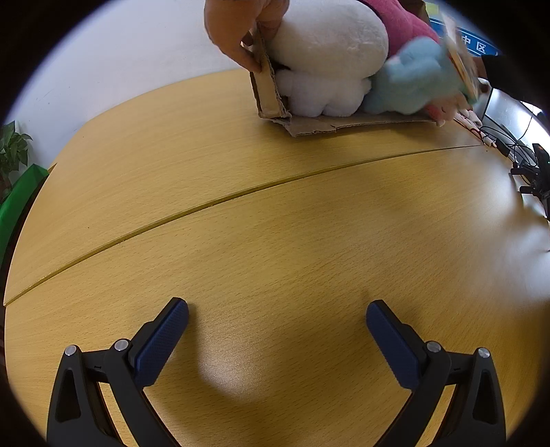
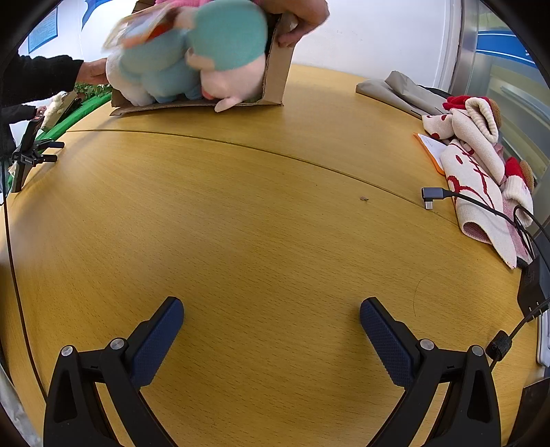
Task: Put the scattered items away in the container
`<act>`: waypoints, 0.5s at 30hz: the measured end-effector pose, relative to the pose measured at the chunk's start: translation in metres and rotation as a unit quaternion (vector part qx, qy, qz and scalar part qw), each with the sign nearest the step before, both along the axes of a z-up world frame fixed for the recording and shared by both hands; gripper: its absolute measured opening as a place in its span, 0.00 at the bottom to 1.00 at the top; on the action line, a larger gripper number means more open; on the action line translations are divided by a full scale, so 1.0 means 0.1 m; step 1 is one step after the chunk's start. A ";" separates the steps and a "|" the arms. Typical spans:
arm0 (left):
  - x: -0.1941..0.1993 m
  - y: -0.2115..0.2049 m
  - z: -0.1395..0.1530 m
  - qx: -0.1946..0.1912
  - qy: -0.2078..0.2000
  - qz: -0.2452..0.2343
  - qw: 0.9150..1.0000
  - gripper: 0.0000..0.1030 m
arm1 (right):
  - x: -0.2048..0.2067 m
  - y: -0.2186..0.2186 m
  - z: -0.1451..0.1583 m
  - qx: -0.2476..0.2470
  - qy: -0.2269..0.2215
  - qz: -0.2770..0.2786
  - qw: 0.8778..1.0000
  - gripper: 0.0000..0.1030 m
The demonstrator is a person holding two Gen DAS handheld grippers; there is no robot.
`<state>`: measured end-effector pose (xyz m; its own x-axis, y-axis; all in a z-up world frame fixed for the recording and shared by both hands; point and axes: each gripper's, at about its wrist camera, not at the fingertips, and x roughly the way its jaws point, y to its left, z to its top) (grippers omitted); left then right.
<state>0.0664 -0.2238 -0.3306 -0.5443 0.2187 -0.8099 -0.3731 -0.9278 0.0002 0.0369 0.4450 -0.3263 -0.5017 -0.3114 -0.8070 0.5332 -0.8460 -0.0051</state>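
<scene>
A cardboard box [image 1: 266, 91] is tipped on its side at the far edge of the wooden table [image 1: 275, 223], held by a person's hand [image 1: 233, 31]. A white plush [image 1: 326, 58], a light blue plush [image 1: 412, 82] and a pink plush [image 1: 409, 20] spill from its mouth. The box [image 2: 276, 75] also shows in the right wrist view, with the blue plush [image 2: 178, 65] and another hand [image 2: 302, 20] on it. My left gripper [image 1: 276, 318] is open and empty, low over the table. My right gripper [image 2: 271, 316] is open and empty too.
Red and cream knitted clothes [image 2: 477, 165], a grey folded cloth [image 2: 402, 89], a USB cable [image 2: 436, 194] and a black adapter [image 2: 532, 285] lie at the table's right. A phone on a small tripod [image 2: 27, 151] stands at the left edge. A green plant [image 1: 12, 148] is beyond the table.
</scene>
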 end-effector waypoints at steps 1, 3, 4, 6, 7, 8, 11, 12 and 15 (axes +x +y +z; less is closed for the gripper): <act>0.00 0.00 0.00 0.000 0.000 0.000 1.000 1.00 | 0.00 0.00 0.00 0.000 0.000 0.000 1.000 1.00; 0.00 0.00 0.00 0.000 0.000 0.000 1.000 1.00 | 0.00 0.00 0.00 0.000 0.000 0.000 1.000 1.00; 0.00 0.00 0.00 0.000 0.000 0.000 1.000 1.00 | 0.00 0.00 0.00 0.000 0.000 0.000 1.000 1.00; 0.00 0.00 0.01 0.000 0.000 0.000 1.000 1.00 | 0.00 0.00 0.00 0.000 0.000 0.000 1.000 1.00; 0.00 0.00 0.01 0.000 0.000 0.000 1.000 1.00 | 0.00 0.00 0.00 0.000 0.000 0.000 1.000 1.00; 0.00 0.00 0.00 0.000 0.000 0.000 1.000 1.00 | 0.00 0.00 0.00 0.000 0.000 0.000 1.000 1.00; -0.01 0.00 0.00 0.000 0.000 0.000 1.000 1.00 | 0.00 0.00 0.00 0.000 0.000 0.000 1.000 1.00; -0.02 0.00 0.00 0.000 0.000 0.000 1.000 1.00 | 0.00 0.00 0.00 0.000 0.000 0.000 1.000 1.00; -0.02 0.00 0.00 0.000 0.000 0.000 1.000 1.00 | 0.00 0.00 0.00 0.000 0.000 -0.001 1.000 1.00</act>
